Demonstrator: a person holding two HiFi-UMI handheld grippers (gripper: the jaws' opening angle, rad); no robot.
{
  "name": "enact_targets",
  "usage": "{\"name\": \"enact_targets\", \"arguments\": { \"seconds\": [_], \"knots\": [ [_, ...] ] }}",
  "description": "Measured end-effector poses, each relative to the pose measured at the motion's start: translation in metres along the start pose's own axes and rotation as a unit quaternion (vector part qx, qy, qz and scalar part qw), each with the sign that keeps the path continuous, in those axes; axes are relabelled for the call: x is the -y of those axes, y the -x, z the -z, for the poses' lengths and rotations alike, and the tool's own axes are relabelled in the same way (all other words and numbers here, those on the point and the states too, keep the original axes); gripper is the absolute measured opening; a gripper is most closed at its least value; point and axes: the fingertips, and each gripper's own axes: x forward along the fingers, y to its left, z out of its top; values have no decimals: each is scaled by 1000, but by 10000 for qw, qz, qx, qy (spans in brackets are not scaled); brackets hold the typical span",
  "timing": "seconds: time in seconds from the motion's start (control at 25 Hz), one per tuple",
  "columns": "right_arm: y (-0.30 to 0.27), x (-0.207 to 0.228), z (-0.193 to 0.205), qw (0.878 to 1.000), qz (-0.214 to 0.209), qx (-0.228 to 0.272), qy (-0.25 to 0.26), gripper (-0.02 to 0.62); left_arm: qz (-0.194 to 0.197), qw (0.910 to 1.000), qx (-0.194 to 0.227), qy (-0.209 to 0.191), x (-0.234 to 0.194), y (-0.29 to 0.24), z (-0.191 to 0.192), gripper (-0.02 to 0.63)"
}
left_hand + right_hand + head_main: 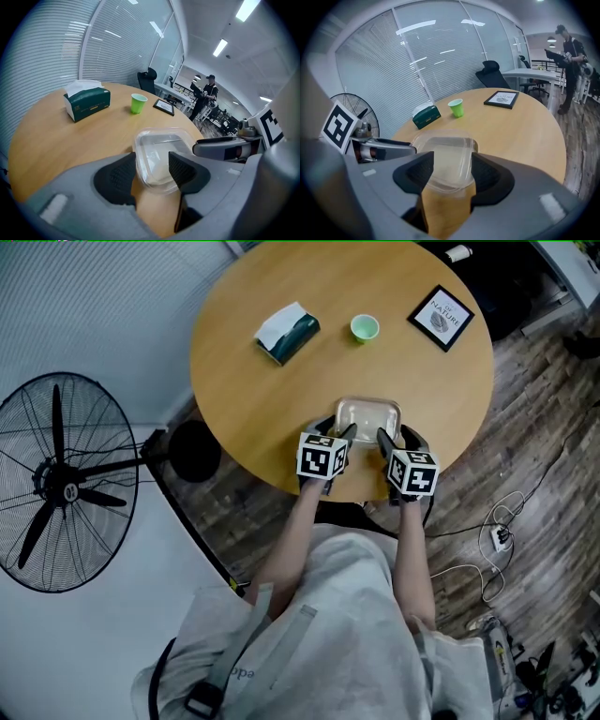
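1. The clear container sits on the table, at its near edge.
2. The left tongs are narrowed, with both pads against the container's near corner.
3. The right tongs are narrowed likewise and grip the container's near end, just beside the left tongs.
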Motion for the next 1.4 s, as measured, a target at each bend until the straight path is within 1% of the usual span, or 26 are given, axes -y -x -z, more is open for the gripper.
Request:
{"name": "enact_targets", "arguments": {
  "seconds": [0.16, 0.88, 1.4],
  "knots": [
    [6, -3, 2, 10000, -2, 46, 40, 230, 15, 10000, 62, -42, 4, 6, 0, 224],
    [37, -17, -14, 9985, -1, 464, 287, 232, -101, 9985, 478, -240, 19, 40, -14, 222],
    [61, -14, -9, 9972, -2, 702, 257, 215, -144, 9972, 627, -382, 39, 56, -11, 222]
  ]
}}
